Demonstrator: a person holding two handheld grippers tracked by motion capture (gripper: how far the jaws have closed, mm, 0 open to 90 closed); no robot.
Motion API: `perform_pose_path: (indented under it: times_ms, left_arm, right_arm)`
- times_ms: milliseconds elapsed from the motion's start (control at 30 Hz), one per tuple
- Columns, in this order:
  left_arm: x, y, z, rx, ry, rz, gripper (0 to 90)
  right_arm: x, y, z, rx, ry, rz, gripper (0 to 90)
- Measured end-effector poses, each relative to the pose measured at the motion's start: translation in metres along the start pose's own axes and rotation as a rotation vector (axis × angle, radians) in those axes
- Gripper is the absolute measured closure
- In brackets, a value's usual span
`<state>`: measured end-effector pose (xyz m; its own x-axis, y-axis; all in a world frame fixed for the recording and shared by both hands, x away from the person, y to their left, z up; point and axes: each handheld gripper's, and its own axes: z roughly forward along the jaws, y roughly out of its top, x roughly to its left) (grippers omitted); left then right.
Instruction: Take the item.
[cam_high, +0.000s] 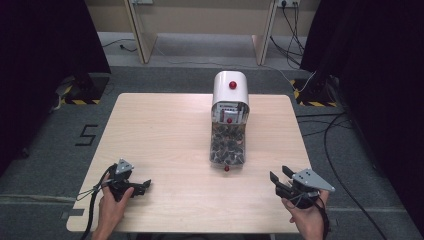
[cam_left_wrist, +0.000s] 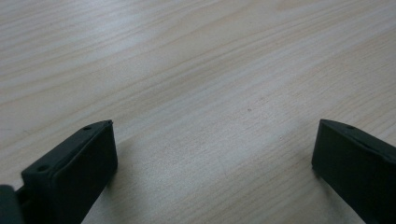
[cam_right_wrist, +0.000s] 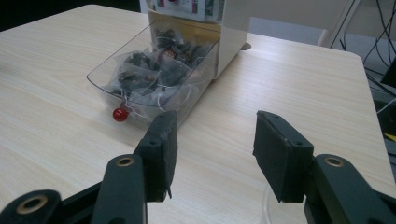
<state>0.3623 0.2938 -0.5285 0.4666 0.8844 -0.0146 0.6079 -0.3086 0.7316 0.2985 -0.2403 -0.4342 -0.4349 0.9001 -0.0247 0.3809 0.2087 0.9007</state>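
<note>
I saw the clear drawer (cam_right_wrist: 140, 79) pulled from the white box (cam_high: 230, 87), full of dark sachets (cam_right_wrist: 159, 65); both my grippers (cam_high: 141, 187) (cam_high: 278, 180) gaped wide, empty.

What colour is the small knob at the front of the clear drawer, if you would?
Red; the knob shows best in the right gripper view.
</note>
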Motion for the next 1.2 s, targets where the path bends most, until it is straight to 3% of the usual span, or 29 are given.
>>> perform_pose_path:
  times_ms: [433, 1200]
  left_arm:
    - [0.000, 0.000, 0.000, 0.000, 0.000, 0.000, 0.0]
    - [0.000, 0.000, 0.000, -0.002, 0.000, -0.001, 0.0]
  right_arm:
    - [0.008, 0.000, 0.004, 0.006, 0.028, -0.002, 49.2]
    - [0.029, -0.011, 0.024, 0.065, 0.092, 0.005, 40.0]
